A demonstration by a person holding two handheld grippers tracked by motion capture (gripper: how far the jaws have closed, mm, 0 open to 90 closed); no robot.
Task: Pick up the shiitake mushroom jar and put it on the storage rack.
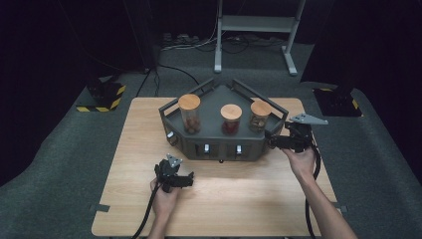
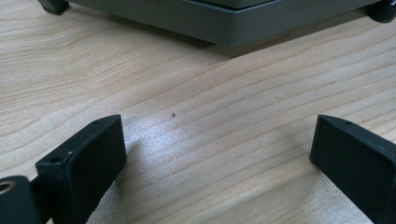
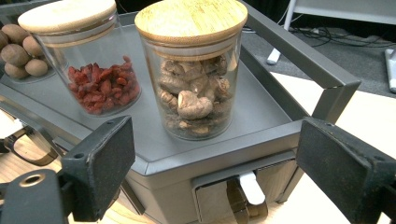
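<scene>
Light wooden rectangular table [image 1: 129, 199] on grey carpet floor [image 1: 54, 164], w/ dark grey angular metal rack [image 1: 219, 144] standing at far centre, small feet on wood, approx. midway btwn side edges.

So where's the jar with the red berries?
The jar of red berries stands in the middle of the grey tray in the high view, between the tall jar at its left and the brown-filled jar at its right.

Dim room, lit tabletop, soft glare
</scene>
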